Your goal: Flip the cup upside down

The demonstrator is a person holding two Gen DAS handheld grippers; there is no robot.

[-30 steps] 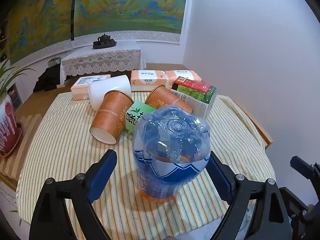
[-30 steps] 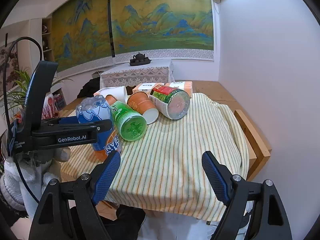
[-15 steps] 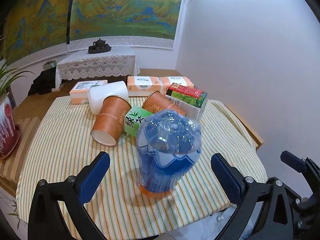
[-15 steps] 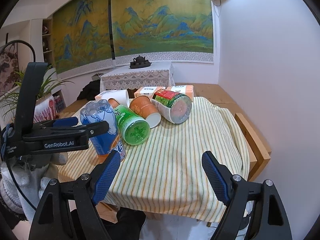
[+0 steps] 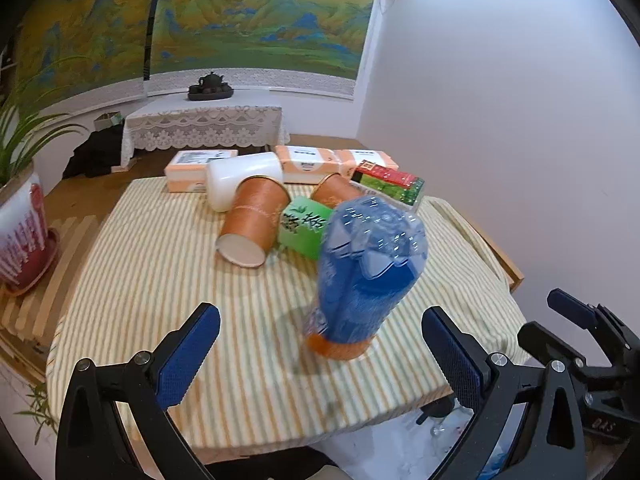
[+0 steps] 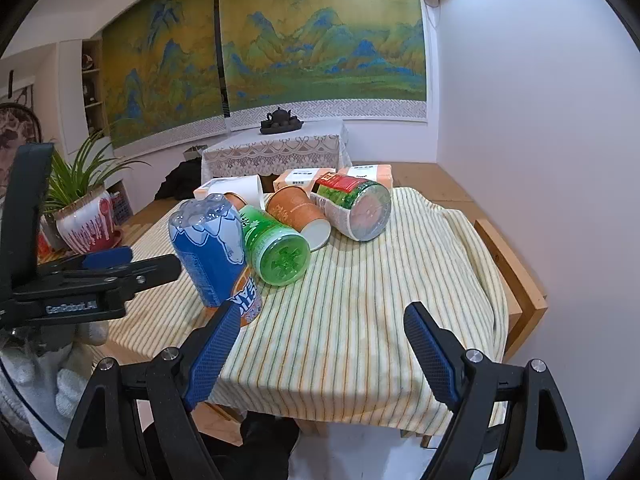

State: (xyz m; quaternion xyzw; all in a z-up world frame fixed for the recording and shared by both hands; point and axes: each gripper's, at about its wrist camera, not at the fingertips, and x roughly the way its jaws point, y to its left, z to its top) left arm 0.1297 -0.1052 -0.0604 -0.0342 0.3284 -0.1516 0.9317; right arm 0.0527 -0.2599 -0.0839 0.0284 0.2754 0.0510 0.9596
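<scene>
Hovering level, left hand-held gripper gapes before upended cup.

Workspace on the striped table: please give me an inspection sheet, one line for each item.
Surface: table under a striped cloth, which hangs over the near edge.
Job's things: blue bottle stands upside down on the cloth, free of both grippers; it looks tilted, blurred in the left view.
Clutter: two orange paper cups, a white cup, a green bottle and a red-green bottle lie on their sides; tissue packs behind.
Grippers: left gripper open, empty; right gripper open, empty.
Cables: a dark cable by the gloved hand.
Surroundings: potted plant, teapot on a lace-covered side table, landscape painting.
</scene>
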